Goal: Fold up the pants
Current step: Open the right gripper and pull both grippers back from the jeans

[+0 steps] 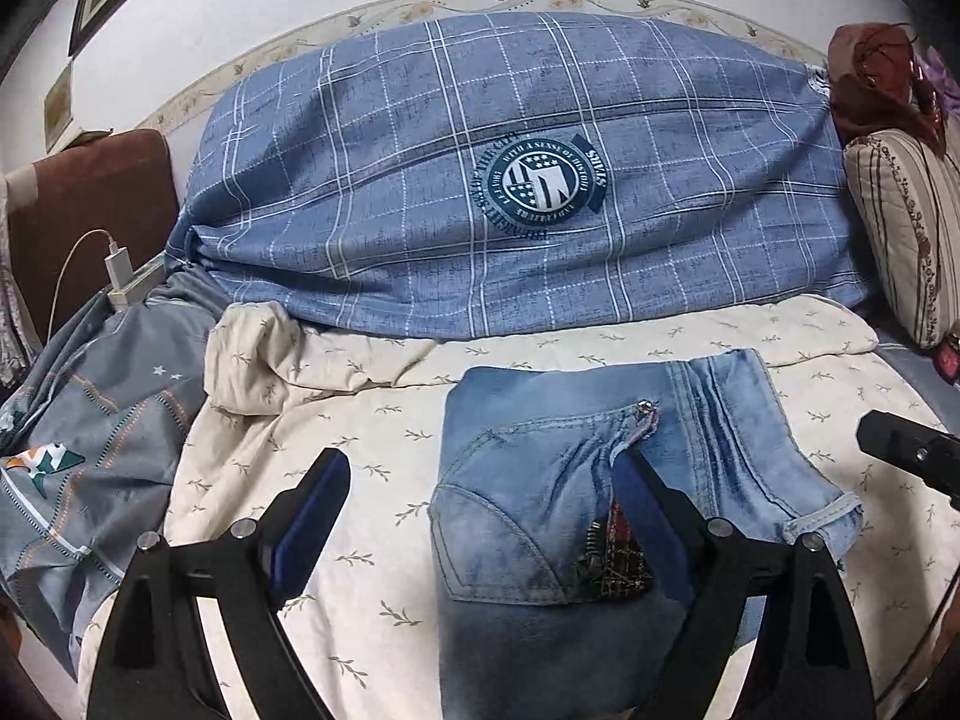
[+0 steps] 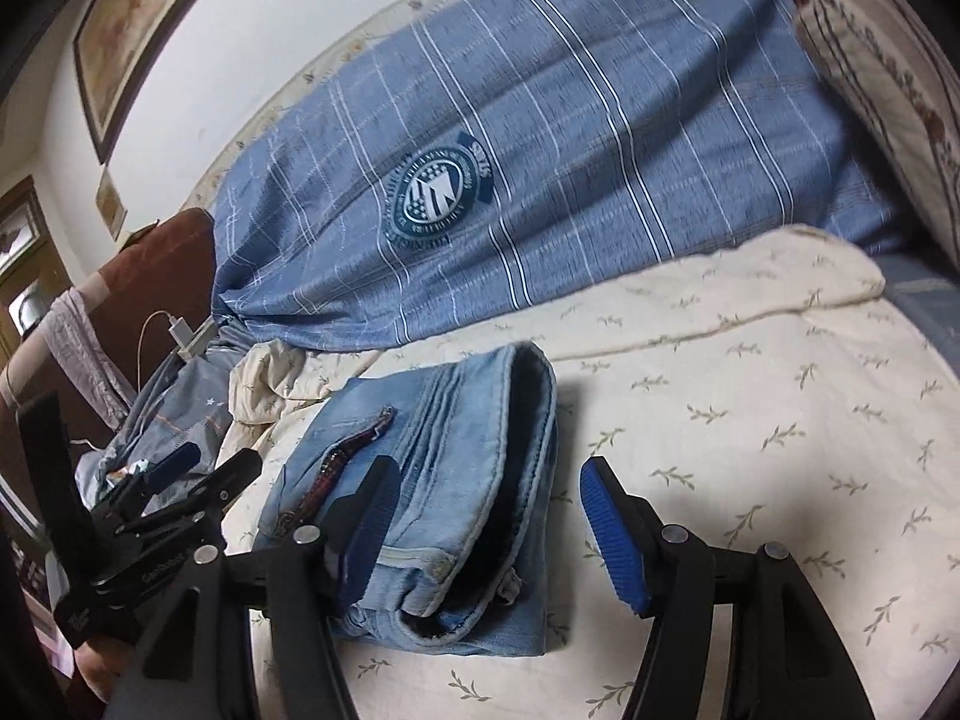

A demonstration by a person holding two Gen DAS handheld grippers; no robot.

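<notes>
Light blue denim pants (image 1: 540,516) lie folded into a compact bundle on the cream leaf-print sheet (image 1: 372,456). My left gripper (image 1: 480,492) is open, its right finger (image 1: 645,498) resting over the bundle and its left finger over the sheet. In the right wrist view the bundle (image 2: 456,492) shows its waistband opening, and my right gripper (image 2: 486,510) is open and astride its right part. The left gripper also shows in the right wrist view (image 2: 198,468), beside the bundle's left edge. The right gripper's tip shows at the right edge of the left wrist view (image 1: 912,456).
A large blue plaid duvet (image 1: 510,192) with a round badge is piled along the wall behind. A grey patterned cover (image 1: 90,432) lies at the left with a charger and cable (image 1: 120,270). A striped pillow (image 1: 906,228) stands at the right.
</notes>
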